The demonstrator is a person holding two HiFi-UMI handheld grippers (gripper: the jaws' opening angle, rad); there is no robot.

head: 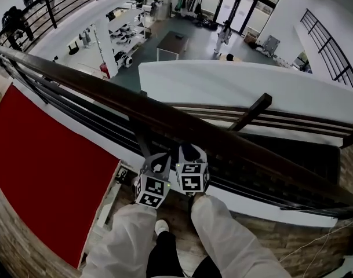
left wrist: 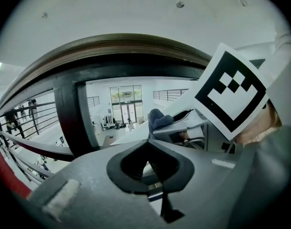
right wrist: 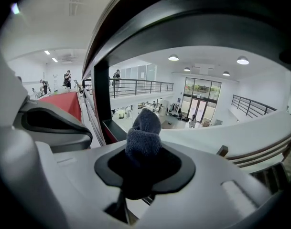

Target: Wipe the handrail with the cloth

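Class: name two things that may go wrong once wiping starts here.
1. The right gripper only pinches the cloth; past the handrail is an open drop to a lower floor with people, so a slipped cloth may fall there.
2. The left gripper, shut and empty, sits close beside it; they might knock.

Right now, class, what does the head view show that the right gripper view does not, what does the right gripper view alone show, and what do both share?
Only the head view: the left marker cube, the right marker cube and the person's white sleeves. Only the right gripper view: a close look at the right gripper, its tongs shut on the grey cloth, plus round ceiling lights. Both: the dark handrail and the hall below with its glass doors.
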